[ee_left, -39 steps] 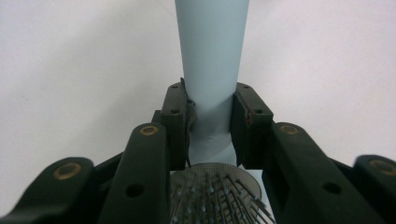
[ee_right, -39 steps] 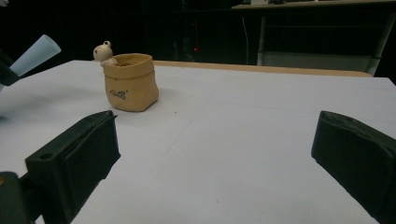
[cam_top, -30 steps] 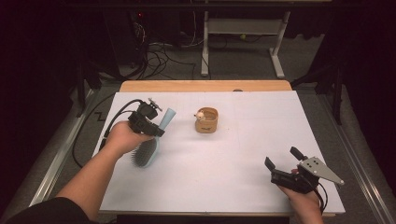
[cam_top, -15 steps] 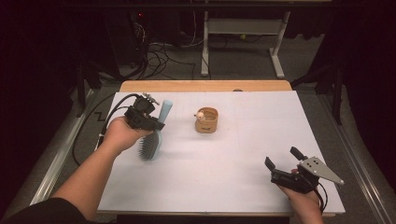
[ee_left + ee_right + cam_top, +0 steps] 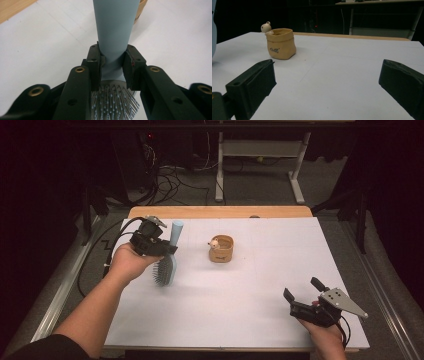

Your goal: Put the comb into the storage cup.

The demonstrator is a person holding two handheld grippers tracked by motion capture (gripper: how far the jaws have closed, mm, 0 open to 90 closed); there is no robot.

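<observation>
A light blue hairbrush [image 5: 165, 270] hangs above the left part of the white table sheet [image 5: 240, 310], handle up and bristle head down. My left gripper [image 5: 159, 249] is shut on its handle just above the head. In the left gripper view the pads [image 5: 94, 65] squeeze the blue handle [image 5: 115, 27], with the bristles [image 5: 113, 103] below. A tan sack-shaped cup [image 5: 221, 249] with a small pale figure on its rim stands at the table's middle back. Near the front right corner my right gripper [image 5: 305, 292] is open and holds nothing; in its own view the right gripper [image 5: 327, 82] faces the cup [image 5: 281, 44].
The table's wooden back edge [image 5: 220, 212] lies beyond the sheet. A black cable [image 5: 95, 255] trails off the left side from the left gripper. Behind the table stand a white metal frame [image 5: 260, 165] and floor cables.
The left hand has lifted the hairbrush off the sheet, and it now stands more upright with its handle higher. The right gripper has stayed where it was.
</observation>
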